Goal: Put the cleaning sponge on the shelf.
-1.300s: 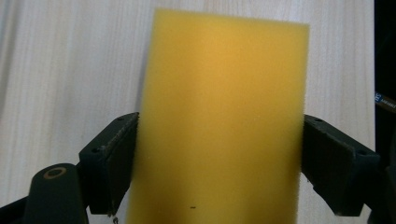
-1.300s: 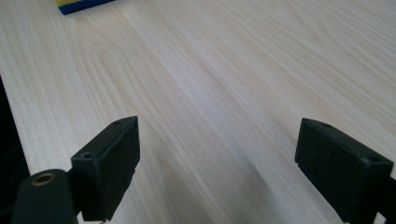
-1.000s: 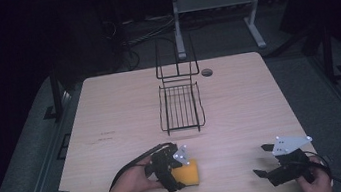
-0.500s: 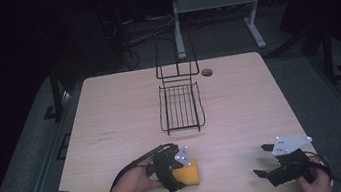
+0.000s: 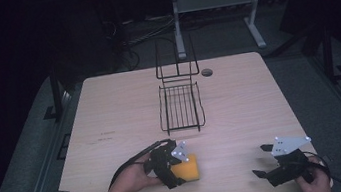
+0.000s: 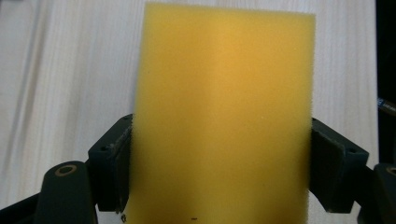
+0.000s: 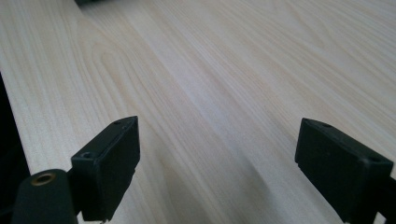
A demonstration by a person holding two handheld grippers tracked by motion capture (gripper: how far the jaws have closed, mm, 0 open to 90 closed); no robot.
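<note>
A: Where is the yellow sponge [image 5: 189, 168] right now?

B: It sits near the front edge of the counter [image 5: 110, 109], a bit left of the middle. Your left hand-held gripper [image 5: 171, 169] has it. In the left gripper view the sponge [image 6: 222, 121] stands tall between the two black jaws, and each jaw presses on one side of it.

A: So my left one is closed on it?

B: Yes. Your left hand-held gripper [image 6: 219, 168] squeezes the sponge from both sides. The pale wood shows behind the sponge. I cannot tell if the sponge touches the wood or is lifted a little.

A: And my left hand?

B: Your left hand [image 5: 132, 179] comes in from the bottom and holds that tool. Its black cable curls over the top.

A: What about my other side?

B: Your right hand-held gripper [image 5: 263, 159] is near the front right corner, well apart from the sponge. Its jaws are spread wide with nothing between them. In the right gripper view, your right hand-held gripper [image 7: 217, 158] looks along bare wood.

A: Is there anything else up there?

B: A black wire rack [image 5: 180, 105] stands in the middle, farther back. Its tall back part points up. A small round dark hole [image 5: 206, 72] is just beside it, to its right.
</note>
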